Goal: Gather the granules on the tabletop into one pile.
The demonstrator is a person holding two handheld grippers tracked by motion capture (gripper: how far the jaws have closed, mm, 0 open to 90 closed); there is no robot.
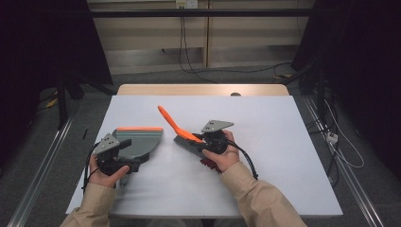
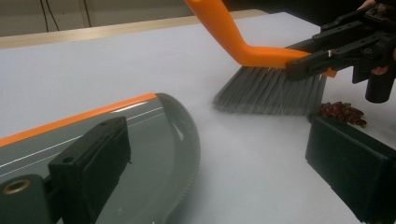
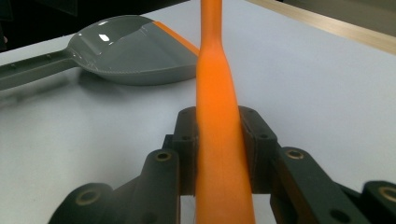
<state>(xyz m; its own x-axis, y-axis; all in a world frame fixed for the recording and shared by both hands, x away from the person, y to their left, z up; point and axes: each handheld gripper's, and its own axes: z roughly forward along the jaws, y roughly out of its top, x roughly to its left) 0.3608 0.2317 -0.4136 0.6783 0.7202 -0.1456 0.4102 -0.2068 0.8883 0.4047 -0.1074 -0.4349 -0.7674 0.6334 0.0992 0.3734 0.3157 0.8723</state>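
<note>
The right tool (image 1: 201, 142) is clamped on the brush (image 1: 182, 130); its bristles rest on the tabletop (image 1: 283, 156) beside the red debris (image 2: 343, 112). The dustpan (image 1: 139, 142) lies to the brush's left, mouth toward it, the left tool (image 1: 124, 161) open around its handle, not visibly clamped.

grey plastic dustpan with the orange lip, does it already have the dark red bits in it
No, the grey plastic dustpan is bare inside, and the dark red bits lie on the white table beside the brush bristles.
</note>
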